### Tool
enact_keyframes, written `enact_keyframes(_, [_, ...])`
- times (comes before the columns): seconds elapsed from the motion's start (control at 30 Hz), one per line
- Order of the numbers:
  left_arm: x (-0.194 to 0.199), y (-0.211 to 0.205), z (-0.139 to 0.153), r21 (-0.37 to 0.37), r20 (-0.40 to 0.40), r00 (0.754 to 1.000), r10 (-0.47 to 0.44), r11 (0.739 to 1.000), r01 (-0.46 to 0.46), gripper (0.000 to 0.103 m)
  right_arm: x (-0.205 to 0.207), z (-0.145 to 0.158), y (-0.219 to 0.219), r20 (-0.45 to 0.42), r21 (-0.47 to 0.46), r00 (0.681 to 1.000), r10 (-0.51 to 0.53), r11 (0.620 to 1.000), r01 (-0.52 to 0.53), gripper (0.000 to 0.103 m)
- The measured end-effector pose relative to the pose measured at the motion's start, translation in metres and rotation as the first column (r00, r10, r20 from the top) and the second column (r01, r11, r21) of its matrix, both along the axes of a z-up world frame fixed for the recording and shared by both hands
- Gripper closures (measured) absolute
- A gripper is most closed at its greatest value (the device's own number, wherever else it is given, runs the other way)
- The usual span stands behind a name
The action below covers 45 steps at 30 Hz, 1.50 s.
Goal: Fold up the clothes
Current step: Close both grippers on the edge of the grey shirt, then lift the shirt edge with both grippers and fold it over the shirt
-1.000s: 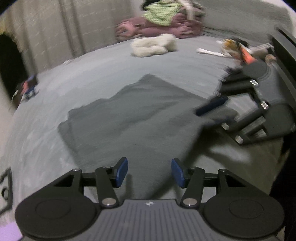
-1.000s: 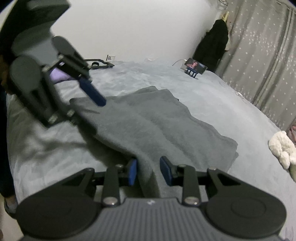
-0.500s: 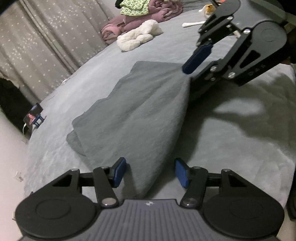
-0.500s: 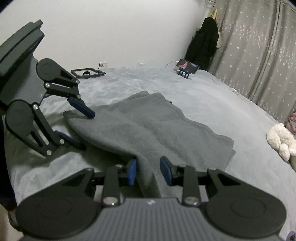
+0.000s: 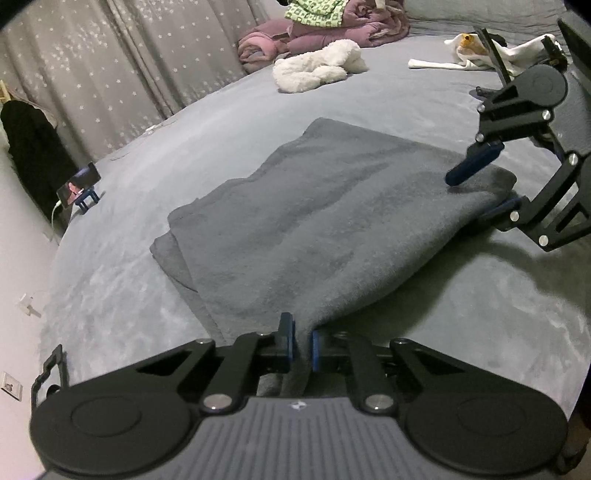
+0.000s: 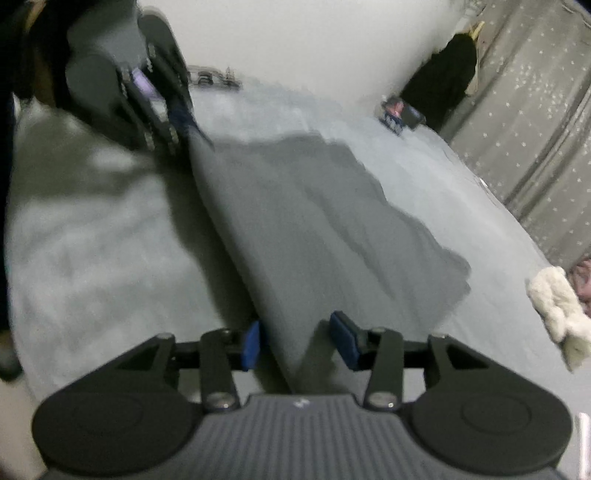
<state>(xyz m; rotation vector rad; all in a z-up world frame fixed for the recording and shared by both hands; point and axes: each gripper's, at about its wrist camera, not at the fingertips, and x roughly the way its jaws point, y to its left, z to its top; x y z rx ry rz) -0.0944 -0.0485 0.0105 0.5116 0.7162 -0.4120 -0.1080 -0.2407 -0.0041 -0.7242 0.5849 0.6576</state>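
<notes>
Two claws are on one dark grey fleece garment (image 5: pixel 332 206), which lies partly folded on the grey bed (image 5: pixel 480 325). My left claw (image 5: pixel 300 343) is clenched on the garment's near corner, the cloth bunched between its blue pads. My right claw (image 6: pixel 297 339) stands released, its pads apart with the garment's other edge running between them; in the left wrist view that same claw's upper pad sits above the cloth and the lower one below it. The right wrist view is blurred. Beyond the garment the bed is bare as far as a white plush toy (image 5: pixel 317 68) and a heap of mauve bedding (image 5: pixel 325 29) topped with a green patterned cloth (image 5: pixel 314 11). Left of the garment, near the bed's edge, a phone on a blue stand (image 5: pixel 79 186) stands before star-dotted curtains (image 5: pixel 110 74). I can read no writing.
</notes>
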Motion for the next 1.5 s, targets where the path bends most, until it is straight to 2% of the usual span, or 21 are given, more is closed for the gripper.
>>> enact_keyframes(0.1, [0.000, 0.000, 0.000, -0.001, -0.002, 1.000, 0.002, 1.000, -0.002, 0.091, 0.003, 0.000, -0.011, -0.004, 0.001, 1.000, -0.025, 1.000, 0.025, 0.067])
enact_keyframes(0.2, [0.000, 0.000, 0.000, -0.005, -0.007, 1.000, 0.003, 1.000, -0.003, 0.091, 0.005, -0.005, -0.018, 0.011, -0.050, 0.999, -0.050, 0.997, 0.050, 0.073])
enact_keyframes(0.3, [0.000, 0.001, 0.000, -0.004, -0.012, 1.000, 0.004, 1.000, -0.004, 0.091, 0.006, -0.006, -0.022, -0.002, -0.046, 0.999, -0.049, 0.998, 0.048, 0.086])
enact_keyframes(0.4, [-0.001, 0.000, 0.000, 0.004, -0.007, 1.000, 0.001, 1.000, -0.001, 0.091, 0.004, -0.005, -0.021, 0.014, -0.049, 0.999, -0.040, 0.998, 0.041, 0.090])
enact_keyframes(0.53, [-0.002, 0.003, 0.004, -0.012, 0.005, 1.000, 0.010, 1.000, -0.010, 0.091, 0.005, 0.002, -0.024, 0.037, -0.011, 0.998, -0.048, 0.999, 0.049, 0.090])
enact_keyframes(0.83, [0.002, 0.007, 0.021, -0.043, 0.087, 0.994, 0.061, 0.997, -0.057, 0.092, 0.009, 0.023, -0.030, 0.126, 0.115, 0.986, -0.110, 0.989, 0.096, 0.090])
enact_keyframes(1.0, [0.010, 0.009, 0.027, -0.065, 0.113, 0.988, 0.102, 0.993, -0.095, 0.092, 0.012, 0.028, -0.028, 0.143, 0.145, 0.981, -0.131, 0.983, 0.110, 0.090])
enact_keyframes(1.3, [0.026, 0.012, 0.037, -0.112, 0.134, 0.979, 0.152, 0.984, -0.137, 0.093, 0.024, 0.038, -0.027, 0.179, 0.207, 0.963, -0.200, 0.965, 0.161, 0.091])
enact_keyframes(1.5, [0.040, 0.016, 0.043, -0.164, 0.123, 0.974, 0.190, 0.972, -0.169, 0.093, 0.038, 0.045, -0.030, 0.163, 0.261, 0.957, -0.241, 0.946, 0.194, 0.091])
